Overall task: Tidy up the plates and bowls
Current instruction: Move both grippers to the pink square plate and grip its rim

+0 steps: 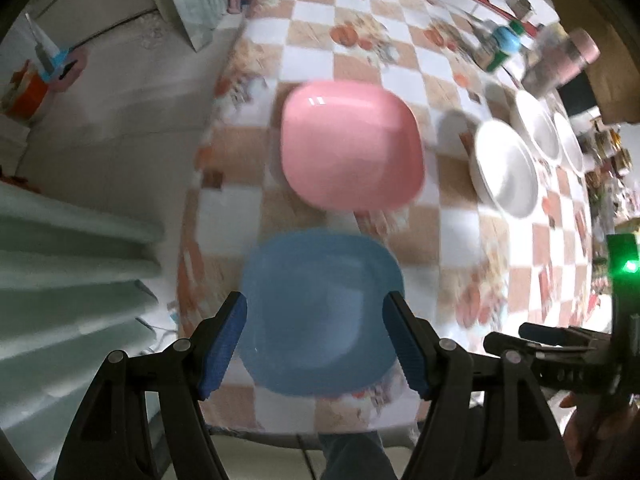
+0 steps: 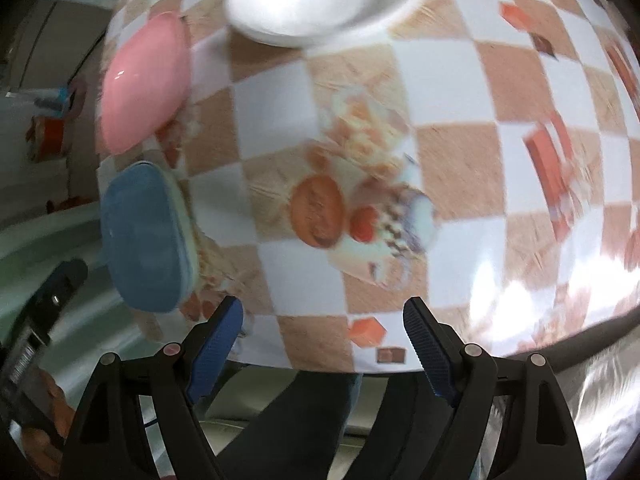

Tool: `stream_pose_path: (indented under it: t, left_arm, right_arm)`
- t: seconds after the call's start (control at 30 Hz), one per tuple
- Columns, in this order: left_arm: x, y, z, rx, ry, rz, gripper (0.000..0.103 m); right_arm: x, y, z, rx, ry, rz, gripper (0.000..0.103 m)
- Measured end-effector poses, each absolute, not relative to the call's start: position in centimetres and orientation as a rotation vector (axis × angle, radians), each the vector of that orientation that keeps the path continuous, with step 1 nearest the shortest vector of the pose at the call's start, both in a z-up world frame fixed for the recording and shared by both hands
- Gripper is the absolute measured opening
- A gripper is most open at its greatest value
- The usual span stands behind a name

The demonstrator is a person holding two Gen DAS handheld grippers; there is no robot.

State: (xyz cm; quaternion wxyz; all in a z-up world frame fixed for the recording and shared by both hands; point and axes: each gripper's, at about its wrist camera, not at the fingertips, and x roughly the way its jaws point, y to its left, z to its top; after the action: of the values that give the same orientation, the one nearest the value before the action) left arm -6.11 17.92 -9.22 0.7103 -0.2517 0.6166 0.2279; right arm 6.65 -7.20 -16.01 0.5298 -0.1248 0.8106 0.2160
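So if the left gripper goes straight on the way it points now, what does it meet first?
Most likely the blue plate: the open left gripper points down at it, nothing between. Its height above the plate is unclear.

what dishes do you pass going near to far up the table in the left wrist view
blue plate → pink plate; off to the right, a row of white bowls runs further back to the bottles at the far edge.
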Motion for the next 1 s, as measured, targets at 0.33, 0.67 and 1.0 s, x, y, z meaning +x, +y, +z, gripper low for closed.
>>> stream_pose_path:
  t: [0.33,0.67,1.0]
  left_arm:
    - [-1.3,25.1,-11.9,-0.508,1.365,0.653,0.074]
    - [1.0,27.5,-17.8,-0.522,1.418,0.618,0.074]
    - [2.7,26.9,-19.9,-0.497,1.464,0.549,0.063]
  right_arm:
    - [12.1,6.9,-14.4,-0.438,1.701,0.771,0.084]
    - [14.1,12.4,-20.5,-0.466,1.719,0.702,0.084]
    - [12.0,14.4,-22.9,-0.535,1.715,0.654,0.076]
